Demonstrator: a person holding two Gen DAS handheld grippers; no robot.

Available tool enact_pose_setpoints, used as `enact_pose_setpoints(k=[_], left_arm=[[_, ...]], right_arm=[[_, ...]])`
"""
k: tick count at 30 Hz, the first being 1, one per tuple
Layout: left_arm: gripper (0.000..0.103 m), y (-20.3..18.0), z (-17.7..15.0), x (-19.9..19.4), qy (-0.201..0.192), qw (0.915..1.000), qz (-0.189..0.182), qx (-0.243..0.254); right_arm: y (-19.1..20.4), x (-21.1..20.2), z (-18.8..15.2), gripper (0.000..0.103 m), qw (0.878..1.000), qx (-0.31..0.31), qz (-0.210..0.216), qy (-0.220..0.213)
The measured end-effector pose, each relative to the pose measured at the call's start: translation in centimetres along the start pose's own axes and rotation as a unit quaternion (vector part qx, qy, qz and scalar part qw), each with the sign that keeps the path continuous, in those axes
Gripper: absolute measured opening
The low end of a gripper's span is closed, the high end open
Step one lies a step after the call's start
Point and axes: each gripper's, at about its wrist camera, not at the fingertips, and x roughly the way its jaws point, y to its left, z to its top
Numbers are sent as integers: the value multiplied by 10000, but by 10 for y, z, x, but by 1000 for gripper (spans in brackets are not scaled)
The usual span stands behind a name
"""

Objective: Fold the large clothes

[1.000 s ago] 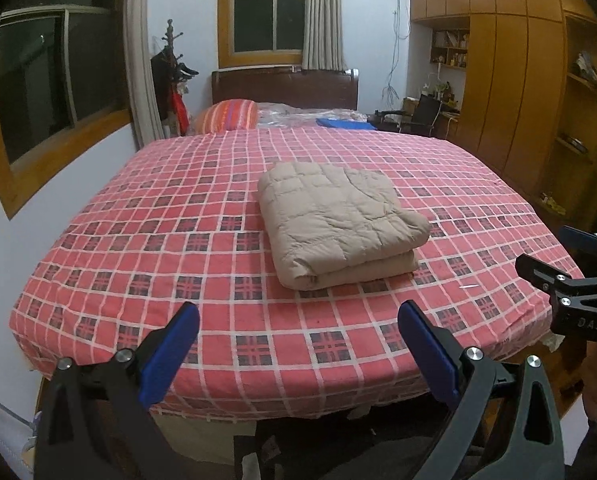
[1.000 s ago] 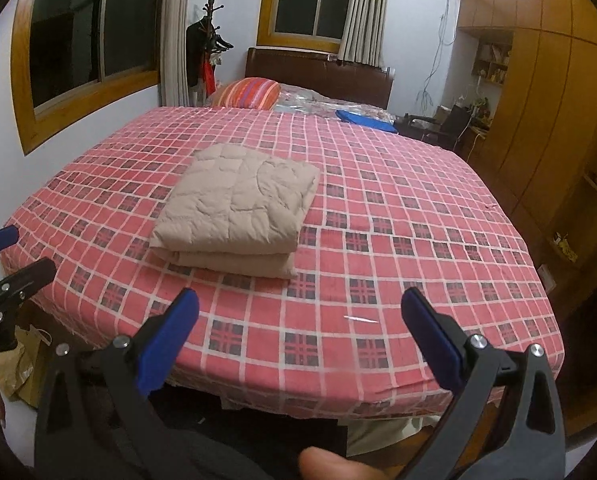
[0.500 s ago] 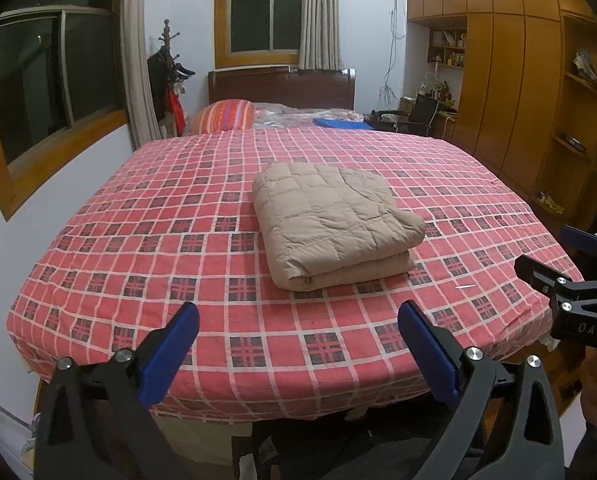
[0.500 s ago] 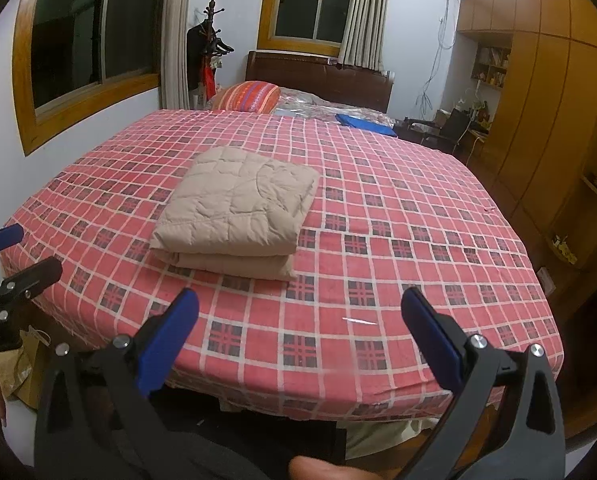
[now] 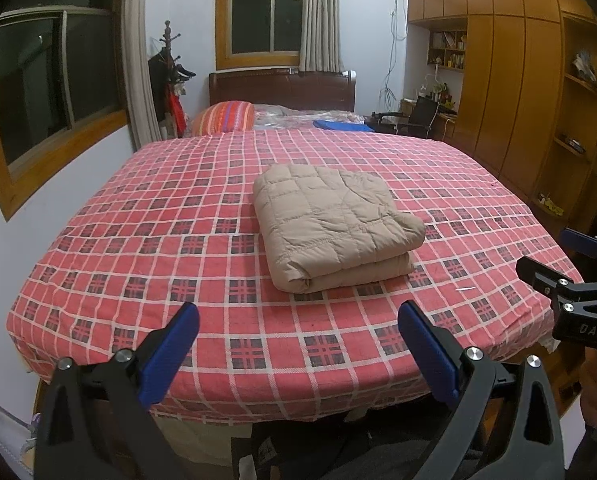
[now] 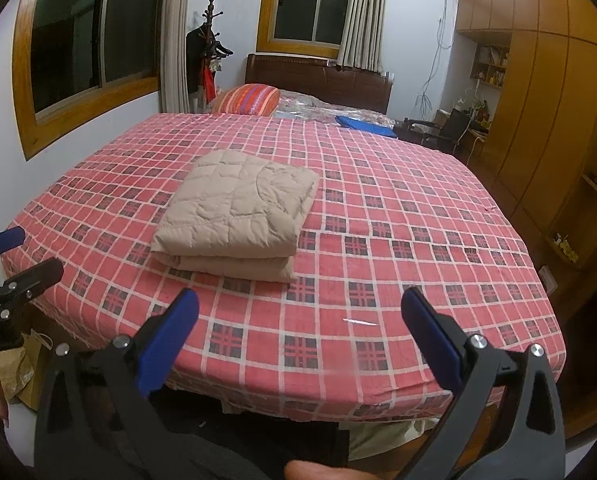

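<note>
1. Left wrist view: the quilted garment (image 5: 336,226) is seen folded into a compact, layered rectangle, lying flat on the bed (image 5: 138,240) a little toward the foot from the bed's middle.
2. The folding is judged essentially done: layers are stacked evenly, one rolled fold faces the foot edge, and no sleeve or loose flap is seen trailing. At most a squaring or pressing pass is left.
3. The left gripper (image 5: 298,344) is held over the foot edge of the bed, short of the garment, with its fingers spread wide and nothing between them.
4. The right gripper (image 6: 300,334) is held likewise over the foot edge, to the garment's right, its fingers also wide apart and empty.
5. Bare sheet surrounds the garment on every side, so open room is judged ample for any reach.
6. Beyond the garment, at the bed's head, a striped pillow (image 5: 224,117) and a blue item (image 5: 340,125) lie well apart from it.
</note>
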Motion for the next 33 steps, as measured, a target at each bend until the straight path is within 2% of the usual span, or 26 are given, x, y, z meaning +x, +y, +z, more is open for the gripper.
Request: enact_pose_setpoints(k=[8, 33], left_arm=[[99, -2, -1, 1, -3, 10000, 40, -15], [99, -5, -1, 1, -20, 10000, 69, -27]], right_arm=[[8, -5, 0, 101, 9999, -5, -110, -133], [9, -5, -3, 100, 9998, 48, -117, -143]])
